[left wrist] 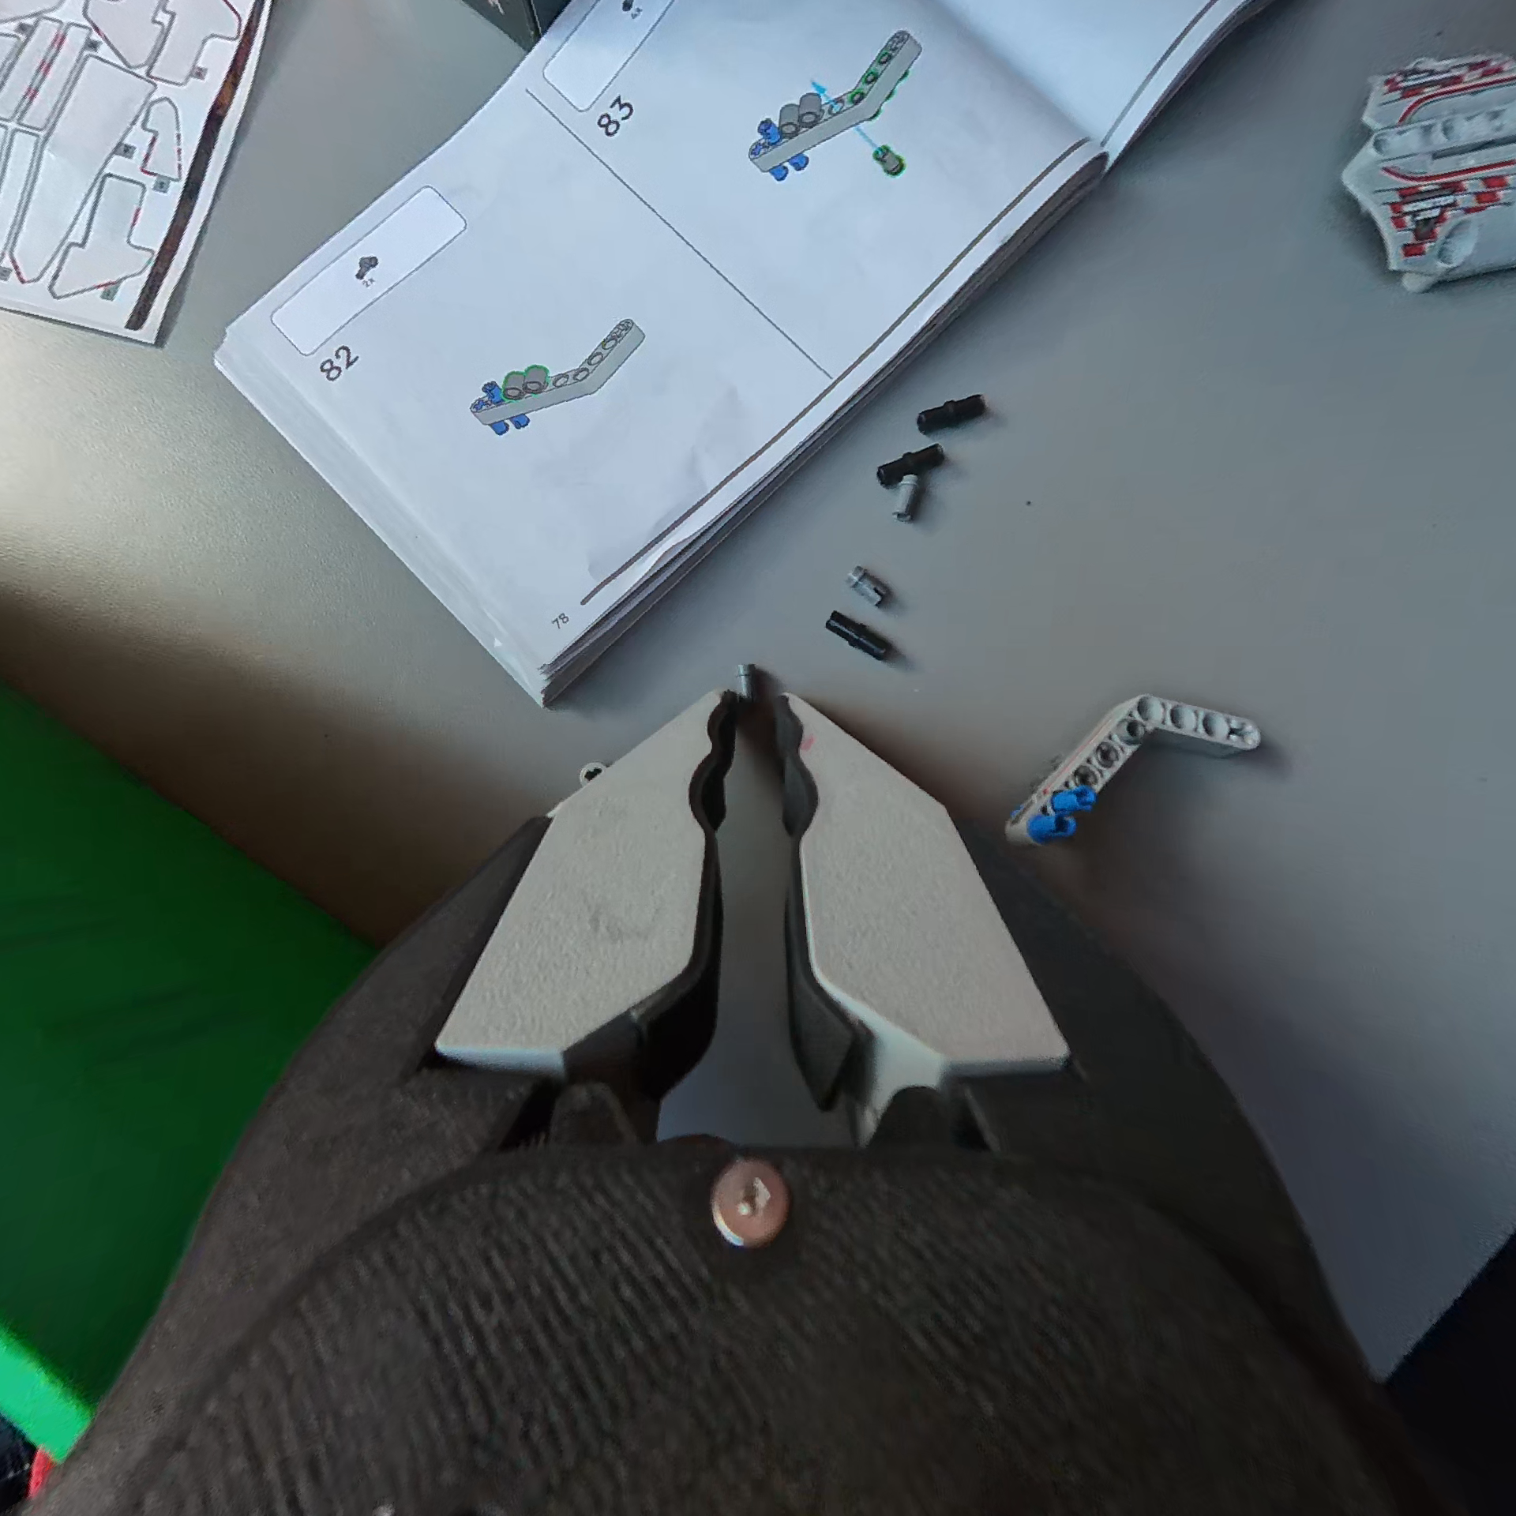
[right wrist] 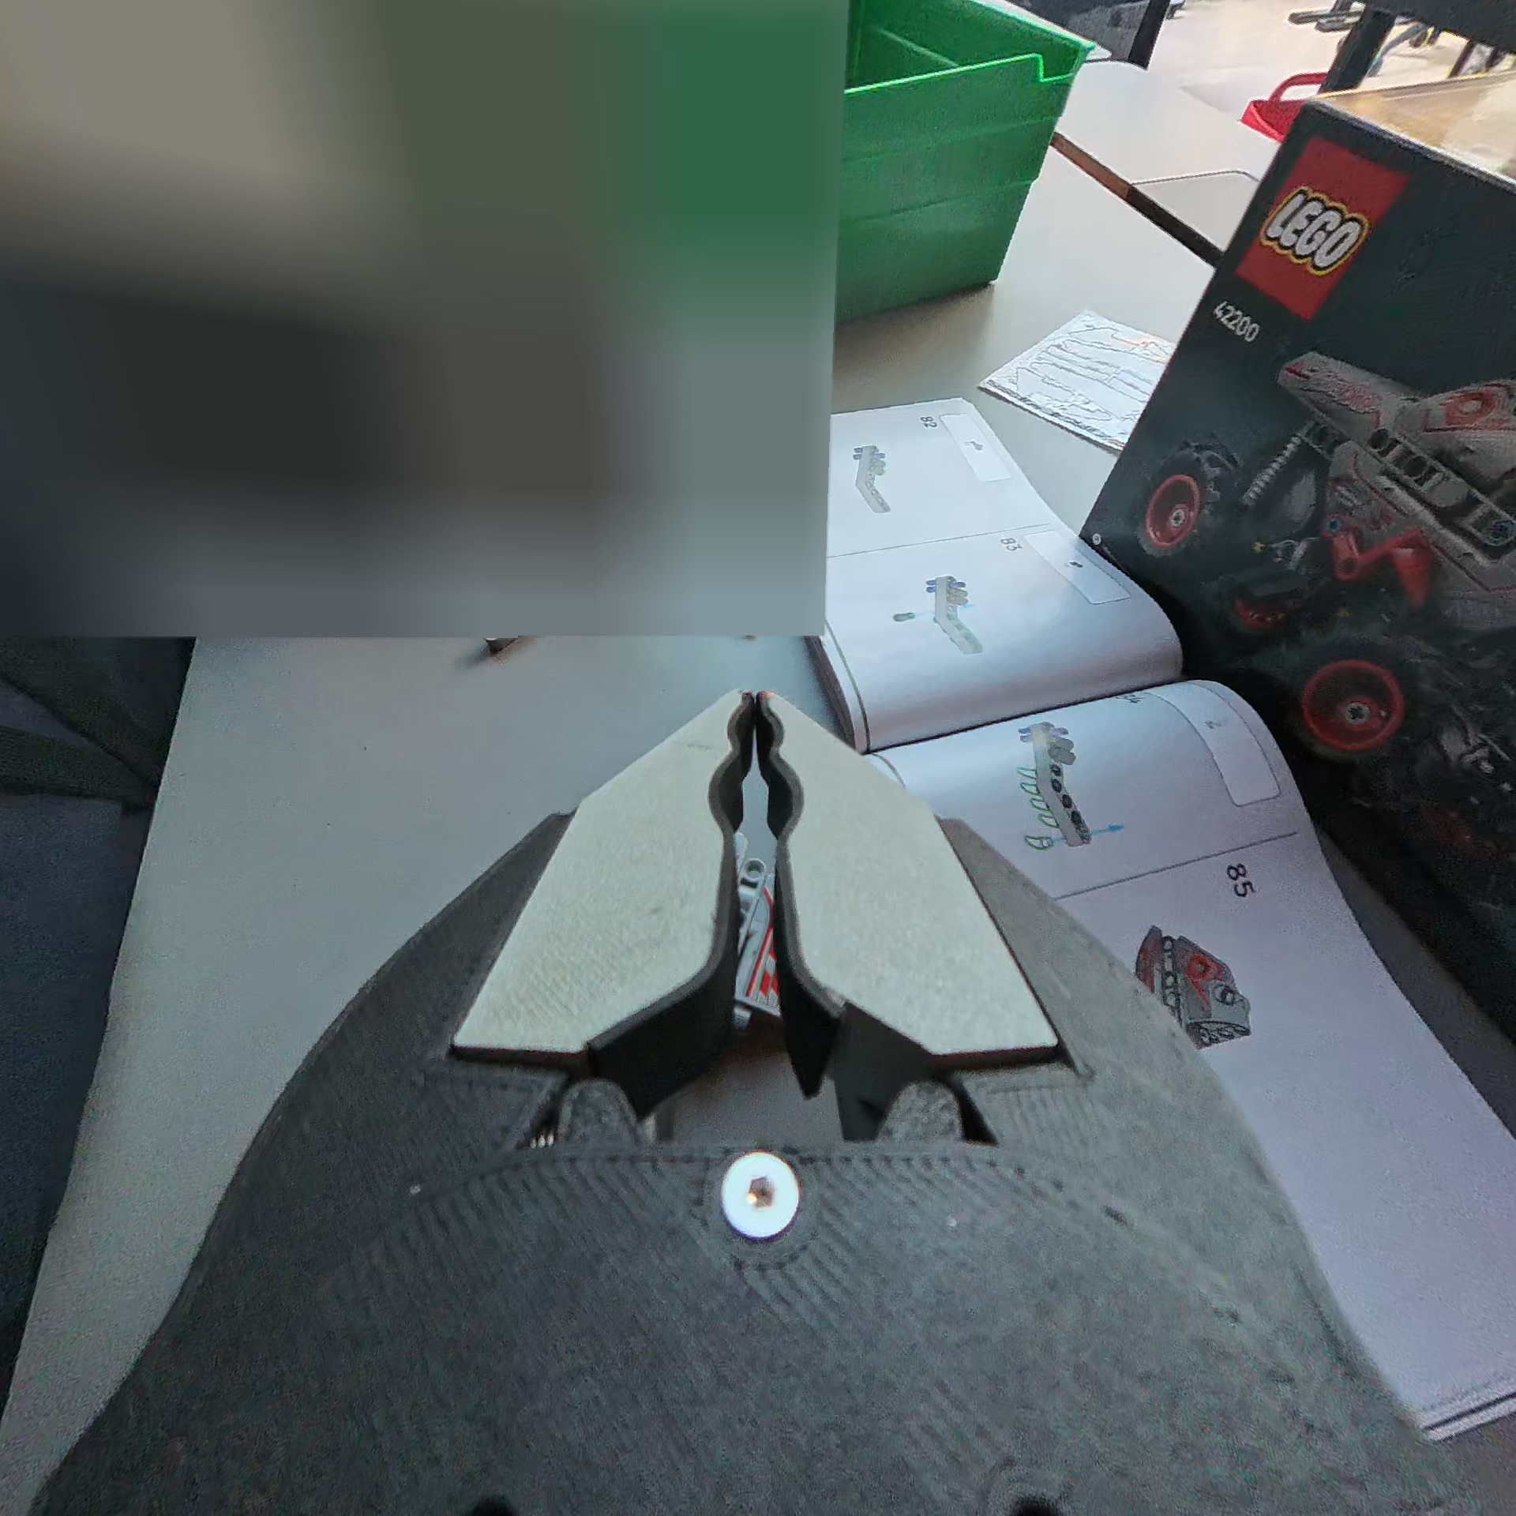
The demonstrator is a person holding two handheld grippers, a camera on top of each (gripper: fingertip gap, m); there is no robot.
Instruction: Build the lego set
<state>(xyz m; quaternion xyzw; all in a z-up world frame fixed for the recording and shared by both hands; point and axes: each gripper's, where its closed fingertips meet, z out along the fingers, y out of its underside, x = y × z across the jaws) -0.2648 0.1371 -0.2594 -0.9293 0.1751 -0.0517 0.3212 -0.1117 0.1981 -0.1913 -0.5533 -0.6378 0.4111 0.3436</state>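
In the left wrist view my left gripper (left wrist: 748,697) is shut on a small grey pin (left wrist: 745,679) that sticks out past its tips, just above the grey table. A bent grey beam with blue pins (left wrist: 1132,759) lies to its right. Loose black pins (left wrist: 857,636) and a grey pin (left wrist: 868,585) lie just ahead, and more black pins (left wrist: 950,413) lie farther off. In the right wrist view my right gripper (right wrist: 755,699) is shut with its tips touching and nothing between them. A grey and red built part (right wrist: 759,943) shows through the gap below its fingers.
An open instruction booklet (left wrist: 574,328) lies ahead of the left gripper and also shows in the right wrist view (right wrist: 984,574). A sticker sheet (left wrist: 107,148) lies far left. A grey and red assembly (left wrist: 1444,172) lies far right. A green bin (right wrist: 943,164) and the set's box (right wrist: 1353,492) stand beyond the booklet.
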